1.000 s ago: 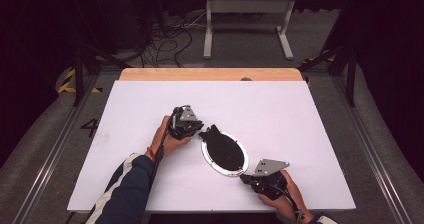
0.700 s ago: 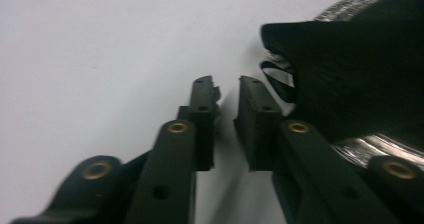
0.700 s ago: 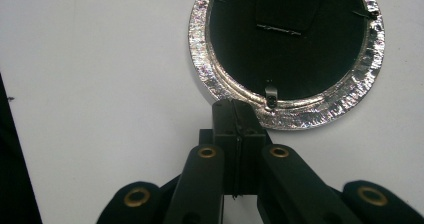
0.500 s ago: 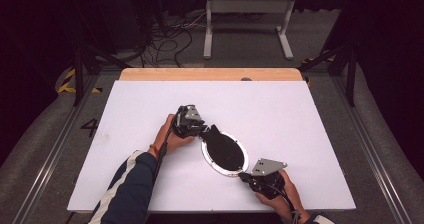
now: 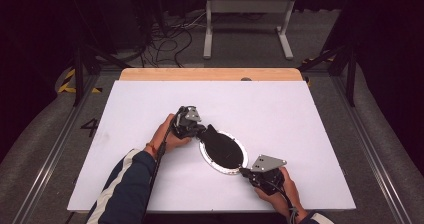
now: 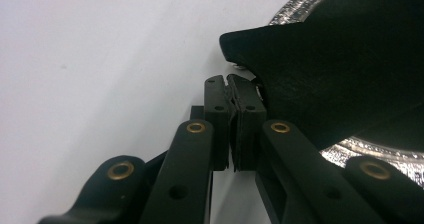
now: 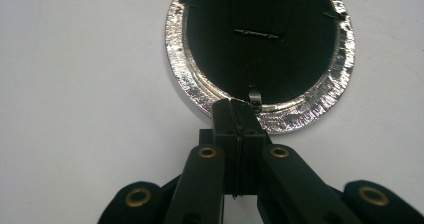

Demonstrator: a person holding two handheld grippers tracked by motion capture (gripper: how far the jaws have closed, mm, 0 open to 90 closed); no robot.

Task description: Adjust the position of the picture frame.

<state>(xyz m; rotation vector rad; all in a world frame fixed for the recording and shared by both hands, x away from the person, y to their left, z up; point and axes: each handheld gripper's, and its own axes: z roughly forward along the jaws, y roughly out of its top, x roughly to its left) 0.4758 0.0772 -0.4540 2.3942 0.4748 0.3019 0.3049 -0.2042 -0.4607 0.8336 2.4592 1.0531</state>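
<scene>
Nearest, the right hand (image 5: pixel 280 189) lies low at the near edge of the silver-rimmed round frame (image 5: pixel 223 169), its right gripper (image 7: pixel 235 106) pinching that rim. Beyond the frame, the left forearm angles in; the left gripper (image 6: pixel 231 84), jaws just closing, is pressed together at the edge of the black cloth (image 5: pixel 222 149) covering the frame.

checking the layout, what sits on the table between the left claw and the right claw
A round silver-rimmed frame with a black backing lies between the left claw and the right claw; the high view shows it.
</scene>
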